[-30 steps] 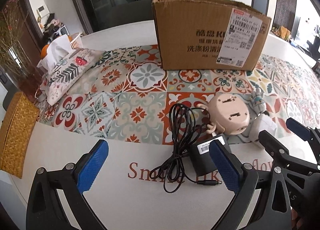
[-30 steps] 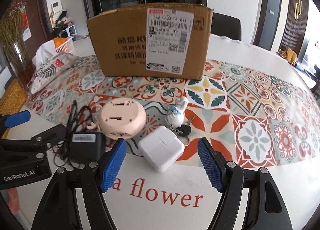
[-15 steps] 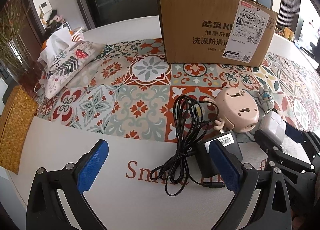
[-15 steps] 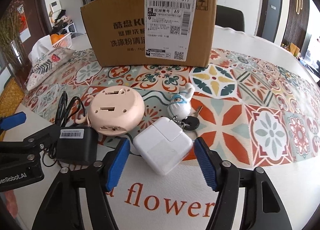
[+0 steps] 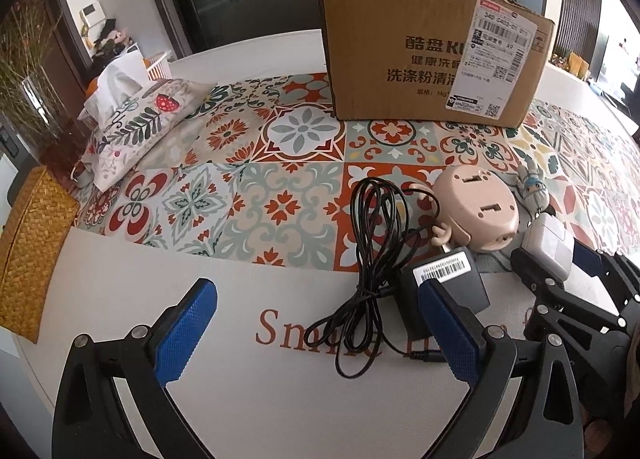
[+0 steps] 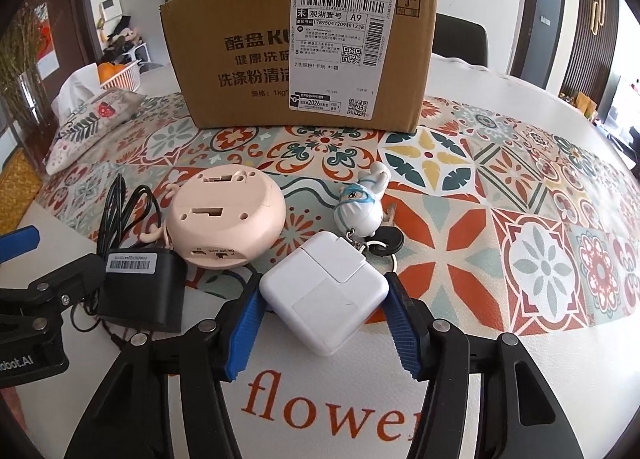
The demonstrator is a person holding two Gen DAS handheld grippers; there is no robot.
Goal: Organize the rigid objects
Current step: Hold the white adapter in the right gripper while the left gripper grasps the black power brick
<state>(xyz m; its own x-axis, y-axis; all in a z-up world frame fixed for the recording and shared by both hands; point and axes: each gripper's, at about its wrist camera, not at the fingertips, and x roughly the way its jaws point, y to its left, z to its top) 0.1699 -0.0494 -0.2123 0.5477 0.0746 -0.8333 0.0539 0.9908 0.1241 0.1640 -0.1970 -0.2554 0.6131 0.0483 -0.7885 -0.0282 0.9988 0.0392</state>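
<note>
A white square charger (image 6: 325, 299) lies on the table between the blue pads of my right gripper (image 6: 326, 323), which has closed in until both pads touch its sides. A black power adapter (image 6: 142, 291) with a coiled cable (image 5: 372, 259) lies to its left, by a round pink gadget (image 6: 226, 219). A white figurine keychain (image 6: 360, 205) lies behind the charger. My left gripper (image 5: 320, 335) is open and empty, its right pad just in front of the adapter (image 5: 444, 287). A cardboard box (image 6: 300, 47) stands at the back.
A patterned tablecloth (image 6: 520, 195) covers the round white table. A floral tissue pouch (image 5: 136, 127) and a woven mat (image 5: 28, 251) lie at the left. A white basket with oranges (image 6: 116, 73) stands at the far left back.
My right gripper moved forward around the white charger and narrowed onto it. My left gripper moved forward slightly toward the adapter and stayed open.
</note>
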